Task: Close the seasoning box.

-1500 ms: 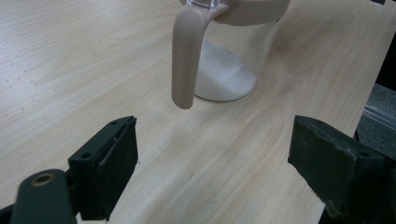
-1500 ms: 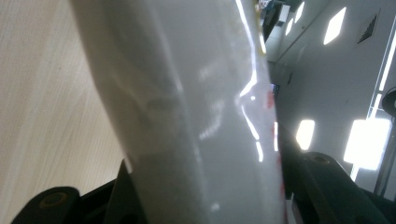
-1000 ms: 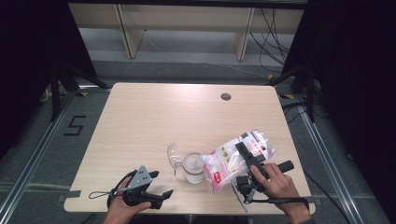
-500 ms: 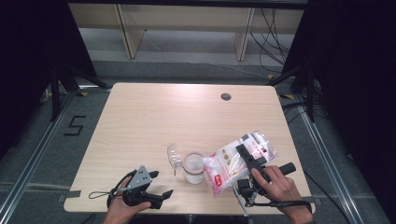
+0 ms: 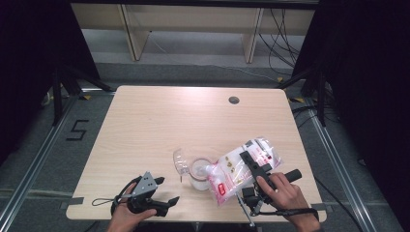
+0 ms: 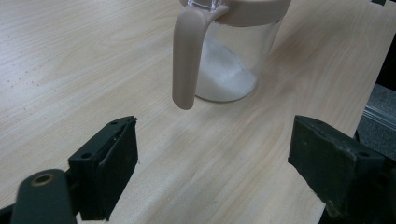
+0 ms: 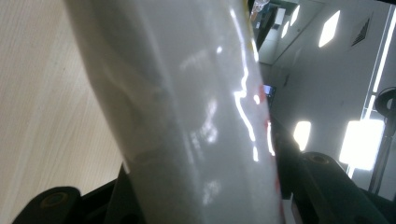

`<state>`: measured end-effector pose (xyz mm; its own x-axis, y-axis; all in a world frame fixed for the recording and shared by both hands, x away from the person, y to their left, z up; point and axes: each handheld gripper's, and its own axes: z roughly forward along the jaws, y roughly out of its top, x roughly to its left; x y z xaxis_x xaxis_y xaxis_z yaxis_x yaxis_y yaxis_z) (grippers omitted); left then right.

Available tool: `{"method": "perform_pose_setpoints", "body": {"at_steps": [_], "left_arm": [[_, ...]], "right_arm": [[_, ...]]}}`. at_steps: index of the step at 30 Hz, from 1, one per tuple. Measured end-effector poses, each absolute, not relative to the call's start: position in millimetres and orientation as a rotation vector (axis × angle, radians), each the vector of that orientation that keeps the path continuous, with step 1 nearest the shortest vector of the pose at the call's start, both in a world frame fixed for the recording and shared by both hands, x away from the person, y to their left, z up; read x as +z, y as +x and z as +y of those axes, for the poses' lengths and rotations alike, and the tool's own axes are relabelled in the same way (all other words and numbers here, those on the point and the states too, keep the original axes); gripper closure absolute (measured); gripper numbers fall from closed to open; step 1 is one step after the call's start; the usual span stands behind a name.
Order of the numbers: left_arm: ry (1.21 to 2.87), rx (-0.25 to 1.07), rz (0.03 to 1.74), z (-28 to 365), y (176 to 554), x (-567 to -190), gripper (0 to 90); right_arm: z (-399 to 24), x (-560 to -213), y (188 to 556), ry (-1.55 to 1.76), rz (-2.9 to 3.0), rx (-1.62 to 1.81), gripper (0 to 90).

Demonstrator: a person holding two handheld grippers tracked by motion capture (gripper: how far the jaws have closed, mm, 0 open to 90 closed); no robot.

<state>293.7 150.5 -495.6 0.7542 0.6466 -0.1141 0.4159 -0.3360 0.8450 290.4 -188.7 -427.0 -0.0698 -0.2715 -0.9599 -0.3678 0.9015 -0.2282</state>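
Left gripper (image 5: pixel 167 202): near table edge, jaws wide apart, holding nothing.
Right gripper (image 5: pixel 252 166): clamped around the bag.
Bag (image 5: pixel 232 169): tilted, mouth at the jug's rim.
Jug (image 6: pixel 224 51): upright mid-table (image 5: pixel 159 121), white grains inside.

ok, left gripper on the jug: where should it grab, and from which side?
Probably the beige handle. It hangs clear of the clear jug's wall, facing the open left gripper, with a gap behind it. Come in level along the table from the jug's near-left side, one jaw on each flank of the handle.
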Motion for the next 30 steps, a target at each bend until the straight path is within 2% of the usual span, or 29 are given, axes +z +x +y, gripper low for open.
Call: {"method": "perform_pose_setpoints", "body": {"at_steps": [11, 30], "left_arm": [[1.981, 0.297, 0.803, 150, 294, -496, 15.3], [1.978, 0.297, 0.804, 151, 294, -495, 15.3]], "right_arm": [[-177, -433, 294, -0.494, 1.666, 0.094, 58.3], [-190, -435, 298, -0.379, 1.705, 0.097, 59.5]]}}
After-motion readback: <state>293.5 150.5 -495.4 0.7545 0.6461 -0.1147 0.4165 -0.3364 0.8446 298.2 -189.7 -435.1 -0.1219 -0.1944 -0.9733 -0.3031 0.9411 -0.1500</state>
